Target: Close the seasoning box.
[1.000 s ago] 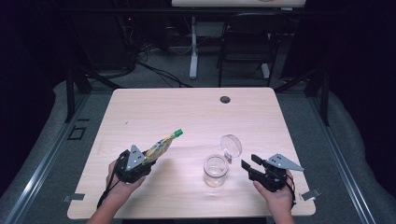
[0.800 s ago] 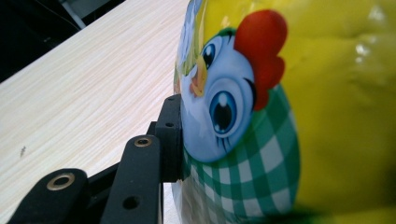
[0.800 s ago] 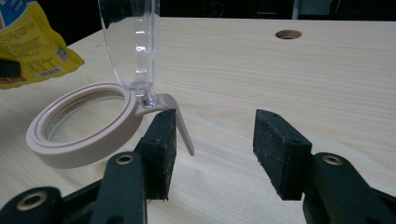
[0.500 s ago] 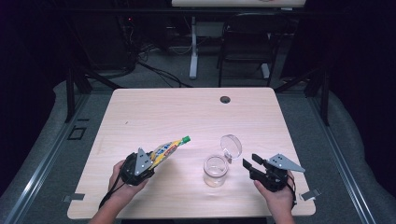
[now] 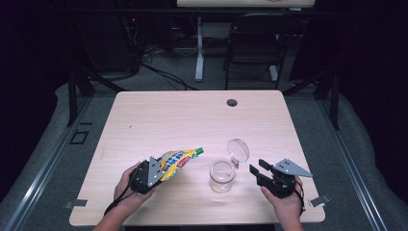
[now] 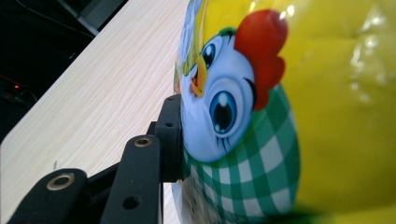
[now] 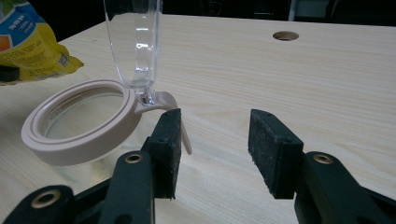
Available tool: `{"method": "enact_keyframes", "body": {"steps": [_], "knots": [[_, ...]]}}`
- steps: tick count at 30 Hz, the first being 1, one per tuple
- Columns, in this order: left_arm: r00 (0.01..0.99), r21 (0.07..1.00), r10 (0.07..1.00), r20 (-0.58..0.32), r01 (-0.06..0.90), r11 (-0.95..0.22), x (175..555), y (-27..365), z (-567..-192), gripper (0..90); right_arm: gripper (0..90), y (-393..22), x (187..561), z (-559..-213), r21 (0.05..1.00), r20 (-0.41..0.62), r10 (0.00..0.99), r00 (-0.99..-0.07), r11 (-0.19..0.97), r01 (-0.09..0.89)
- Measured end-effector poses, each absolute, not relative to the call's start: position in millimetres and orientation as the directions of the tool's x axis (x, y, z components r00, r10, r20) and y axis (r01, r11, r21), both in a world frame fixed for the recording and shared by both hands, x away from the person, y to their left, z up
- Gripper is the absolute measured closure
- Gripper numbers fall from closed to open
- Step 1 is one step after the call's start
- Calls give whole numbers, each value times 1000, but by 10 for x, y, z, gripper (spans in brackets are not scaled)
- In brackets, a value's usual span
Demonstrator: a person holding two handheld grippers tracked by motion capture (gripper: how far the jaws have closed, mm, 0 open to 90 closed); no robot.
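Table [image 5: 159,120]: pale wood, with a round cable hole [image 5: 232,102] near the far edge; work confined to the near half.
Snack bag [image 5: 179,160]: yellow pouch printed with a cartoon chick, held off the tabletop and tilted, green tip aimed right toward the jar; carried rightward and lower than a second ago, tip now just left of the jar rim but not yet over the mouth.
Jar [image 5: 222,176]: clear glass with a beige collar, upright near the front centre between the two hands; hinged clear lid [image 5: 237,149] swung open and standing up on the far-right side; place unchanged over the last second.
Left gripper [image 5: 150,172]: clamped on the bag's lower end, one black pad [image 6: 172,140] pressed flat against the printed film in the left gripper view; grip width steady.
Right gripper [image 5: 259,171]: parked just right of the jar, jaws apart and empty, having just been closing a little with nothing but bare table between the pads [image 7: 169,144]; left pad close beside the lid's hinge tab [image 7: 161,100], contact not certain.
Meaning for the work: pouring approach likely under way; mouth already clear, bag in need of further travel right before tipping; right jaws apparently narrowing to steady the jar.
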State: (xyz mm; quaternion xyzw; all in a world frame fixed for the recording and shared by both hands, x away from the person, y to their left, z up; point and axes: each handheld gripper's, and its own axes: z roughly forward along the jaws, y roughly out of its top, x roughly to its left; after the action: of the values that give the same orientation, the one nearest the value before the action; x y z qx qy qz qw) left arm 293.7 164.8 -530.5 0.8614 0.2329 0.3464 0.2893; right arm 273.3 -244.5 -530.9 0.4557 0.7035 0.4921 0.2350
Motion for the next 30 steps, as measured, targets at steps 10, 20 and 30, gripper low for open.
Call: {"method": "enact_keyframes", "body": {"steps": [10, 20, 30], "knots": [[643, 623, 567, 516, 173, -763, 2905, 1576, -5337, 631, 541, -2447, 2726, -5303, 908, 116, 872, -476, 101, 406], [634, 594, 538, 556, 151, -790, 2885, 1522, -5359, 631, 562, -2451, 2712, -5290, 909, 107, 871, -479, 109, 402], [634, 583, 524, 569, 138, -801, 2876, 1491, -5371, 631, 664, -2334, 2644, -5224, 898, -22, 859, -511, 242, 368]]}}
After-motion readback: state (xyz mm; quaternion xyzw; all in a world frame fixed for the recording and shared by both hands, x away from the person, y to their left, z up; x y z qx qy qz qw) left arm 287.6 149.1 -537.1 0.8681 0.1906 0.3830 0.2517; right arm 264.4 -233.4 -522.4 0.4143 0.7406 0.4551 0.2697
